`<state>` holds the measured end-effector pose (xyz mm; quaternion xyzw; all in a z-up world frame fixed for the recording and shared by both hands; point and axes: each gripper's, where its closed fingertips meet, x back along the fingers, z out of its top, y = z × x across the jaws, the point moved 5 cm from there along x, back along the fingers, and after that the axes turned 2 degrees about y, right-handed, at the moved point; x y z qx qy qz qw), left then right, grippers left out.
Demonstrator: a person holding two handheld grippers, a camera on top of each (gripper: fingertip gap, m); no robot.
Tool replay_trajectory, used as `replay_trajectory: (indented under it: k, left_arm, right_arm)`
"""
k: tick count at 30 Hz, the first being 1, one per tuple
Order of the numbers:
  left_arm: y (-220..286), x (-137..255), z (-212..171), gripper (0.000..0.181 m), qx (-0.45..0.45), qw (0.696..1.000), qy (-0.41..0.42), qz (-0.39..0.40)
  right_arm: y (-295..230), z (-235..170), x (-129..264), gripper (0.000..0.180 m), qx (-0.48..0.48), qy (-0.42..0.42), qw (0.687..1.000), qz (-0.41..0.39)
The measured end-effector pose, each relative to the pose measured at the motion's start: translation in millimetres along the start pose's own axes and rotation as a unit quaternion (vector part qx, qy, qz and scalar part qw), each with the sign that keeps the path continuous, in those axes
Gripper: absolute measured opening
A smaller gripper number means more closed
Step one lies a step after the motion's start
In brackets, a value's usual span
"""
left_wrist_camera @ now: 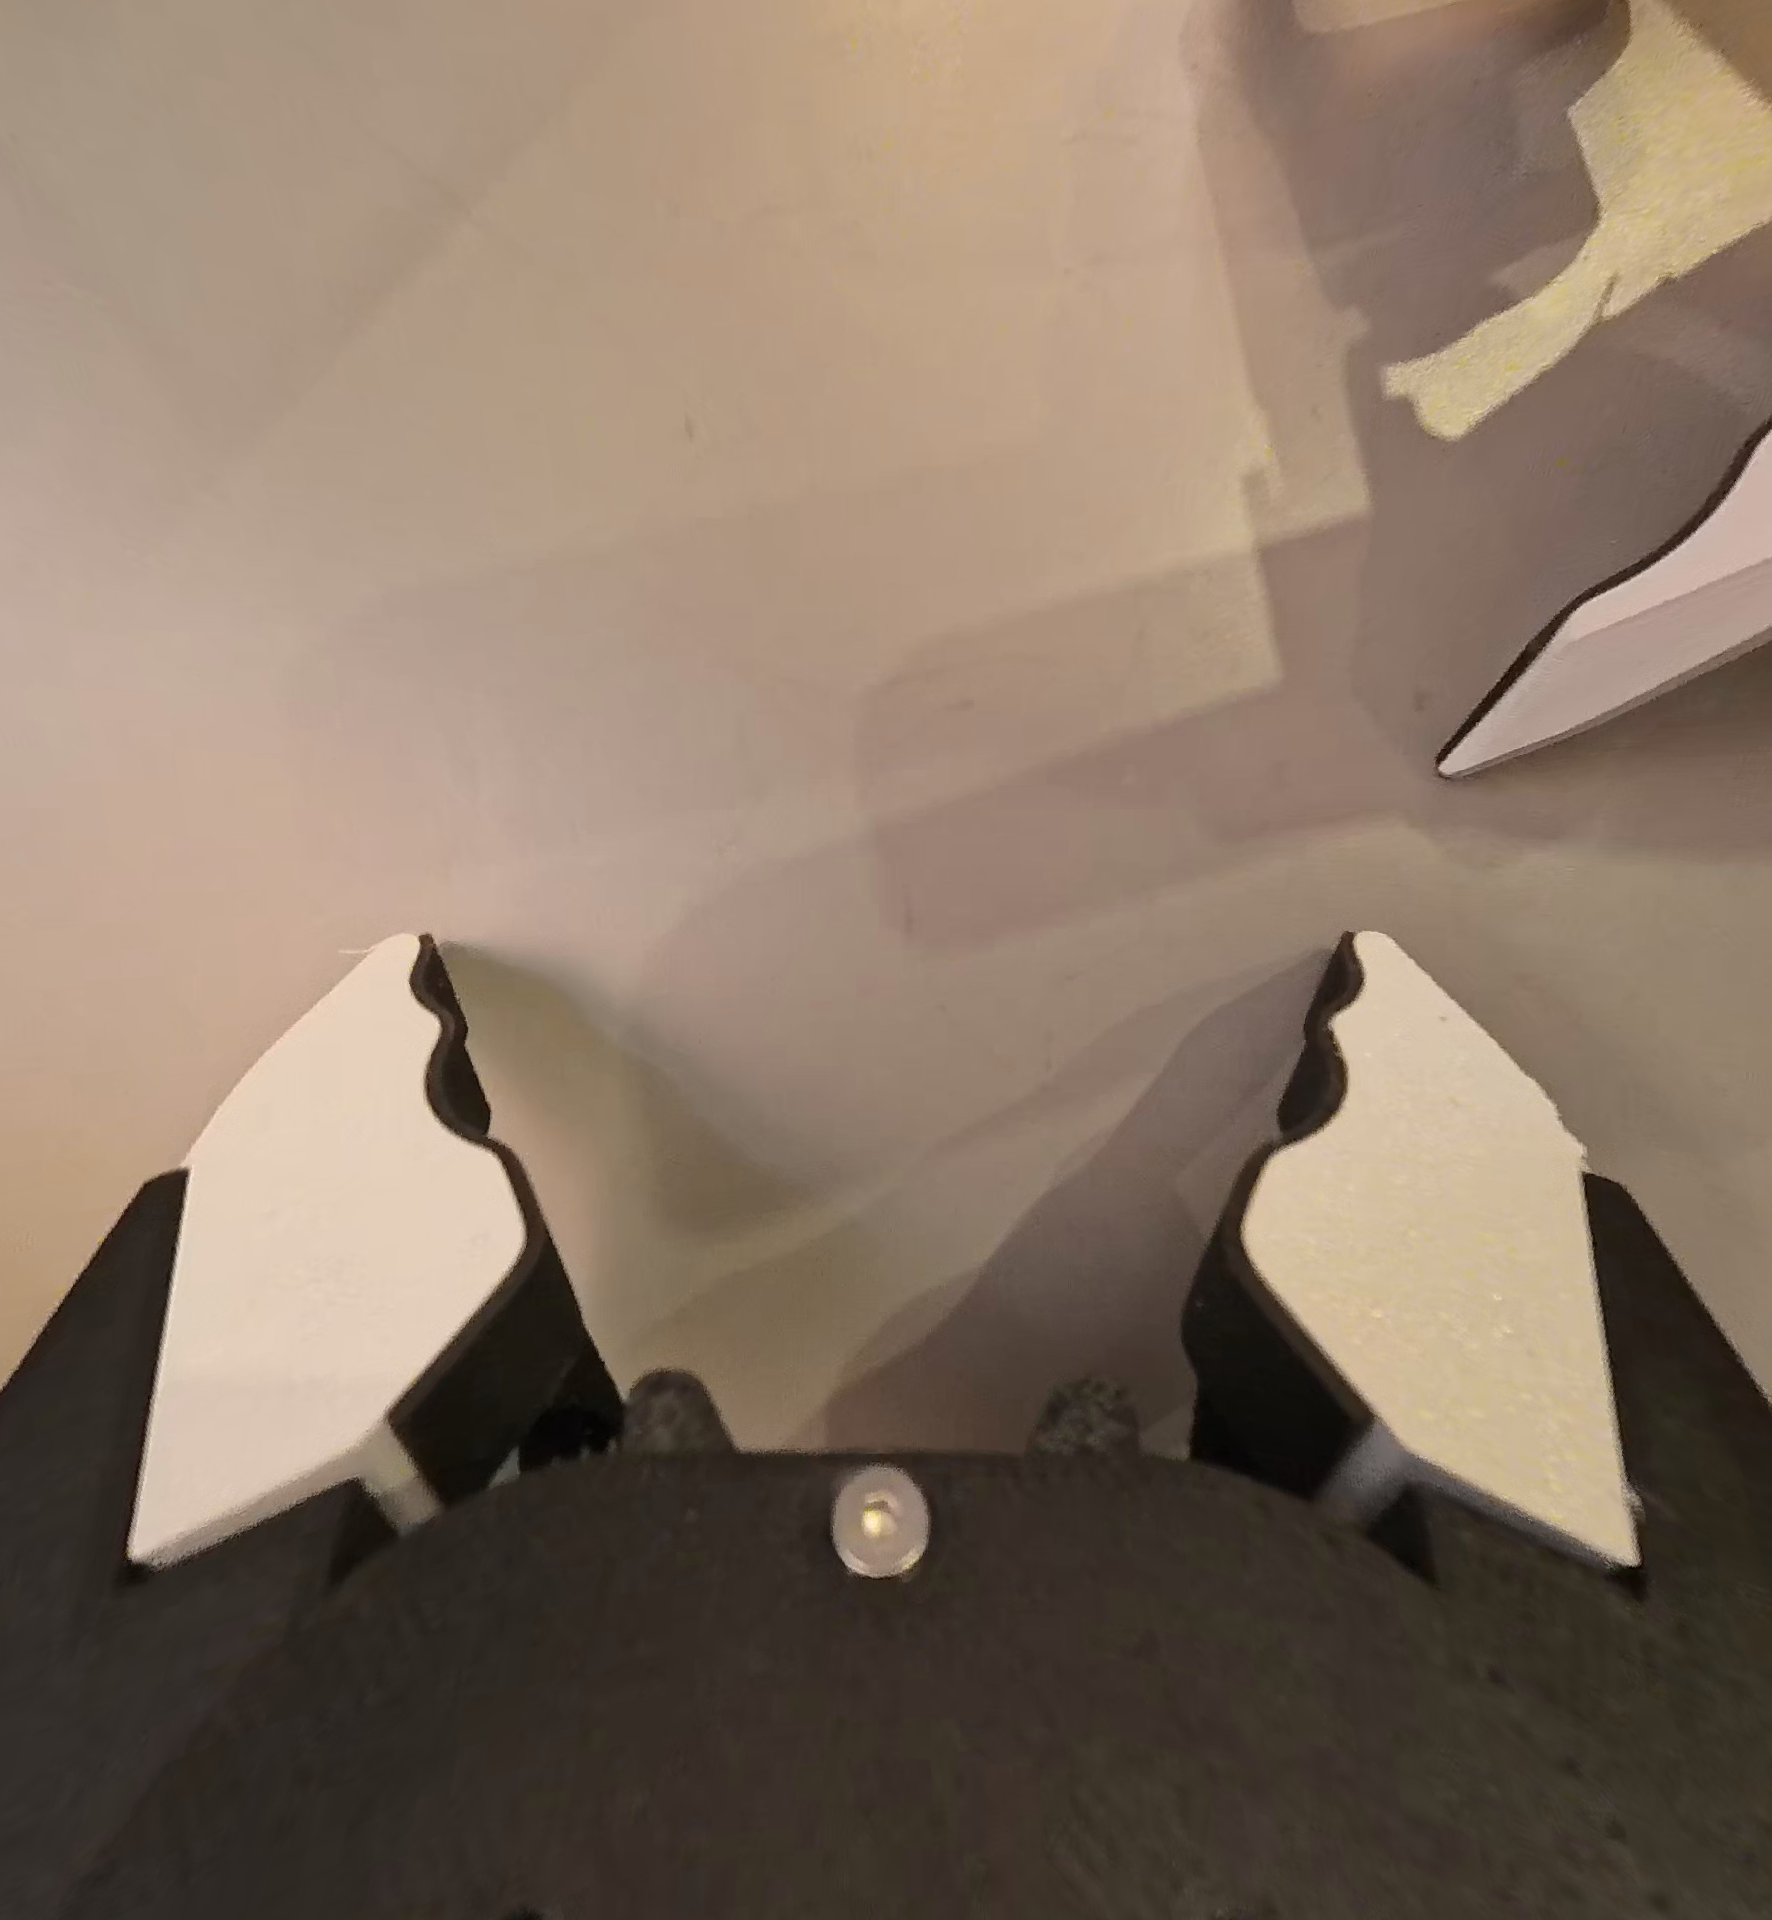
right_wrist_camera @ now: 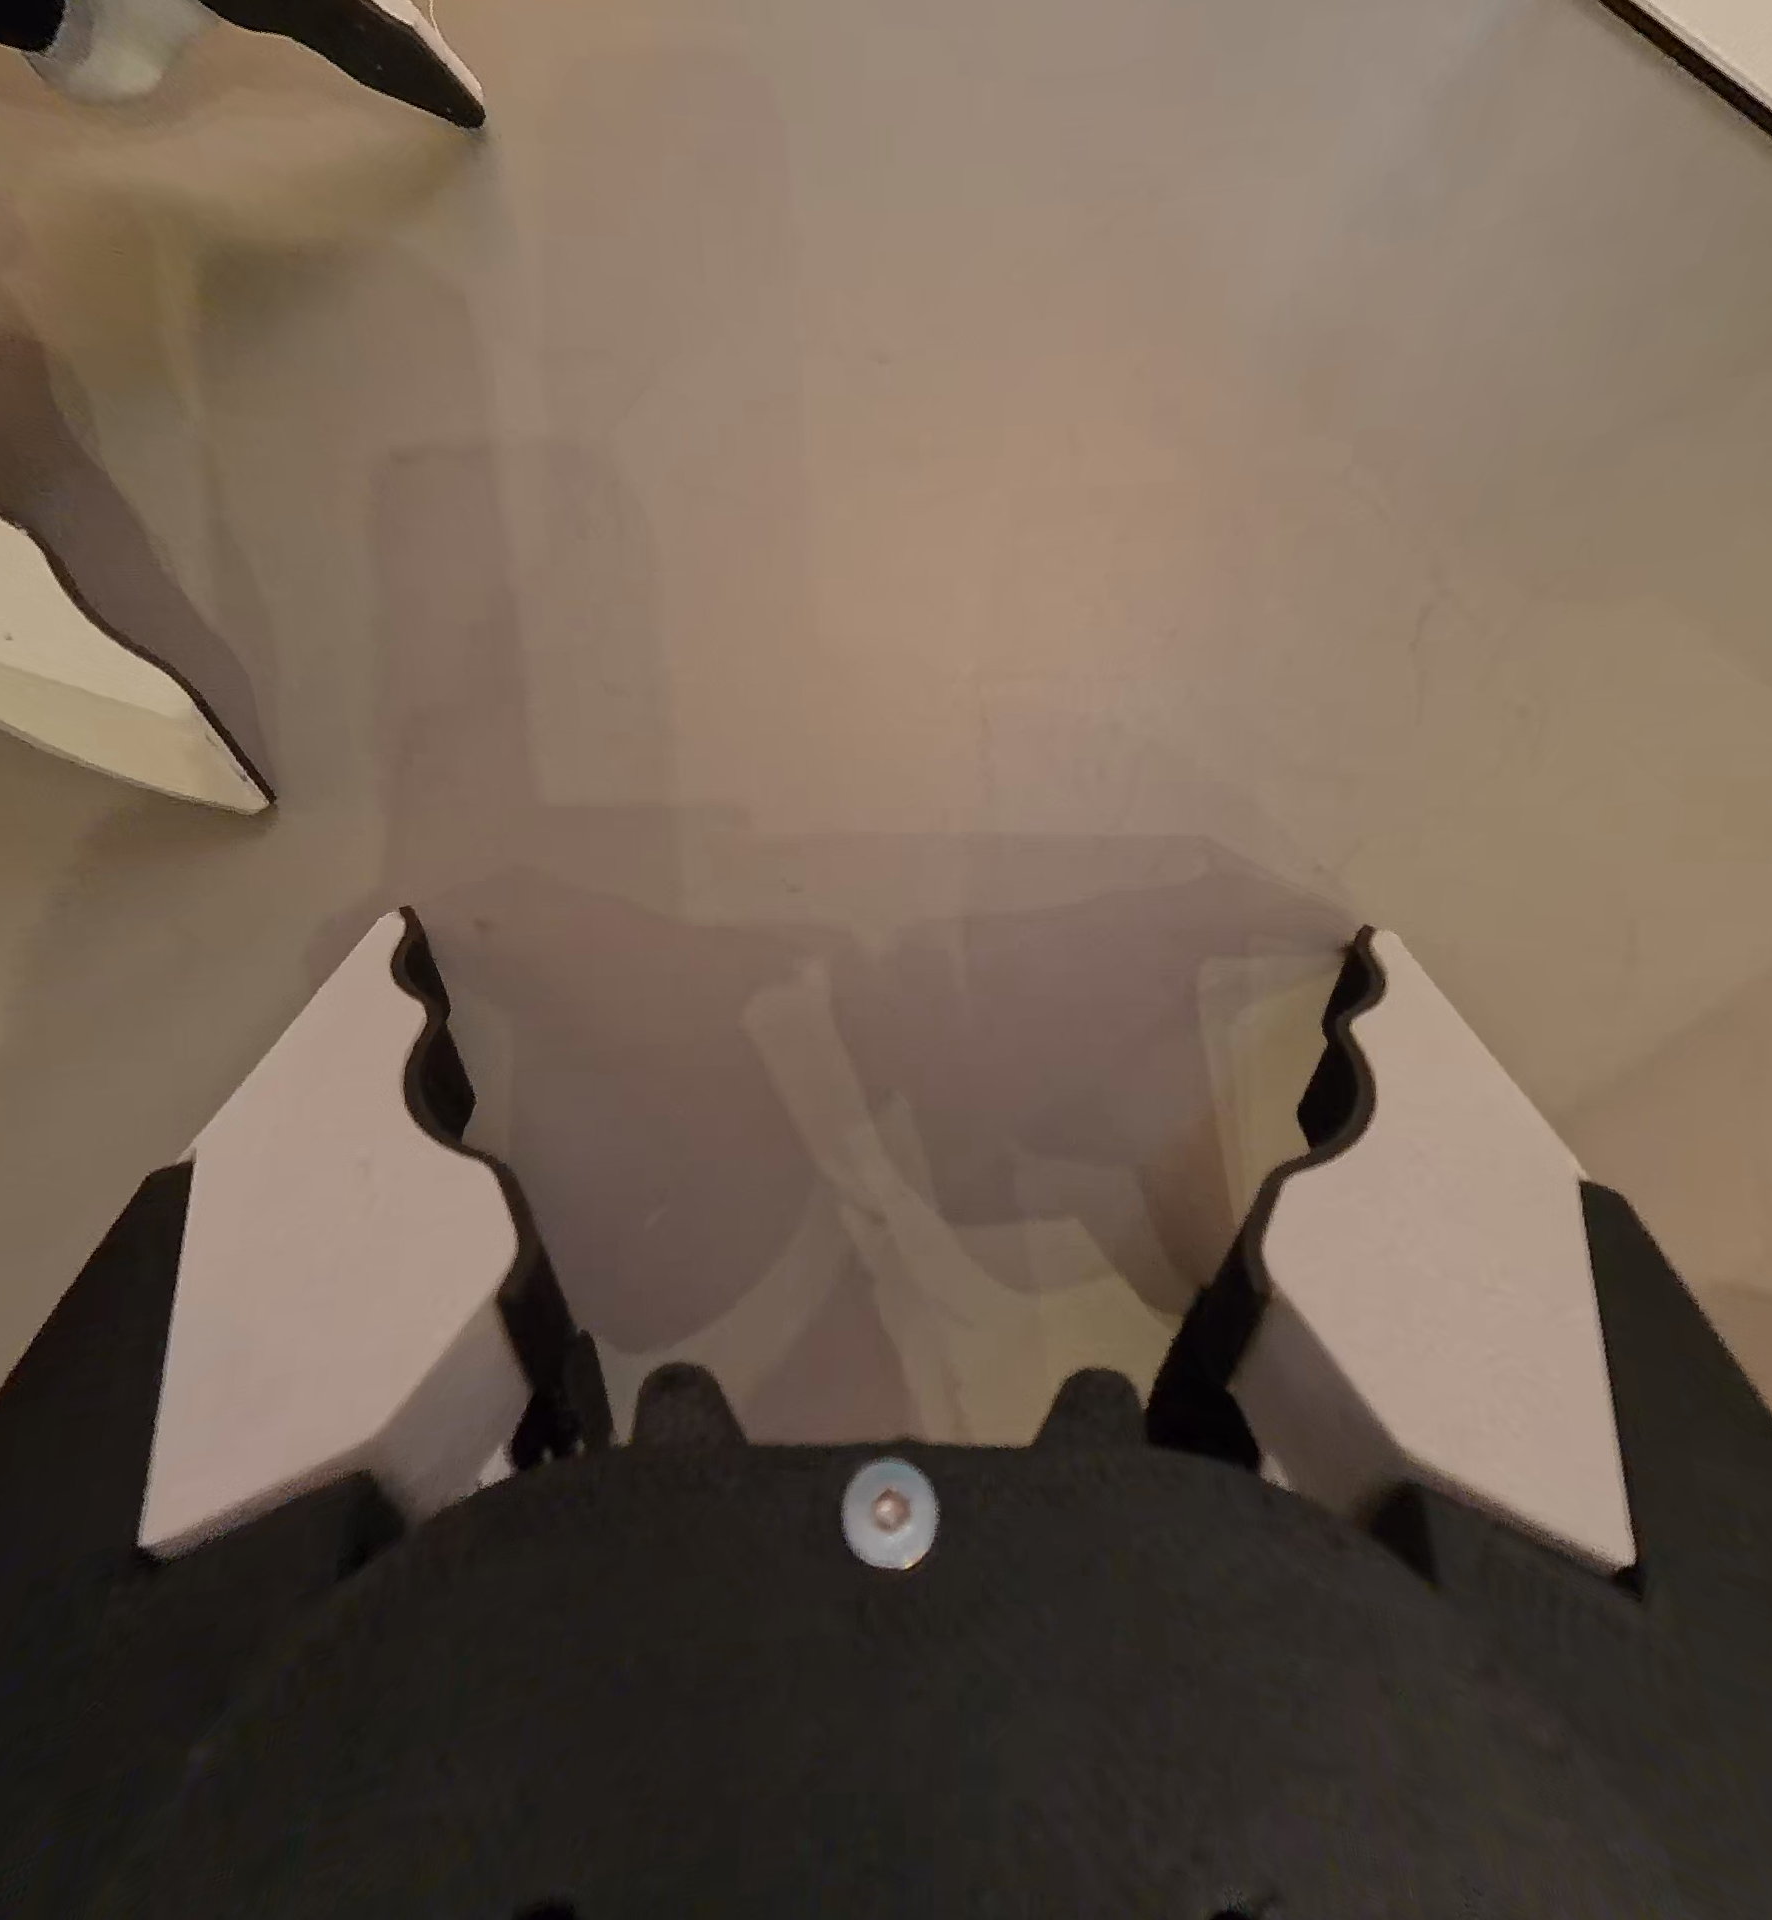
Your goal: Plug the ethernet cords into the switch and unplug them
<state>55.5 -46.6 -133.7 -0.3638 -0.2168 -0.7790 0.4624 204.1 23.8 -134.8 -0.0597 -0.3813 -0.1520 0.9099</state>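
both tongs open over a bare table

we hold our left gripper [left_wrist_camera: 887, 940] wide open with nothing in it. our right gripper [right_wrist_camera: 882, 920] is wide open and holds nothing too. both point at a pale table [left_wrist_camera: 549, 520]. we cannot see the cords or the switch.

The ethernet cords and the switch are not shown in either view; only a pale surface [left_wrist_camera: 653, 416] with soft shadows is seen there. Above this surface the left gripper [left_wrist_camera: 887, 940] is held with its white, black-edged fingers spread wide and nothing between them. The right gripper [right_wrist_camera: 884, 923] is held above the same surface, near the left one, its jaws also spread wide and empty.
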Motion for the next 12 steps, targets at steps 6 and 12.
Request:
replay_trajectory:
  k: [6,12]
  left_arm:
    - [0.2,-1.3,1.0,0.147,-0.002,1.000,0.003,-0.003]
    - [-0.1,-3.0,2.9,0.147,-0.010,1.000,0.004,-0.009]
  right_arm:
    - [0.0,1.0,-1.3,0.160,-0.006,0.000,1.000,-0.006]
    - [-0.3,1.4,-1.8,0.160,-0.009,0.000,1.000,-0.009]
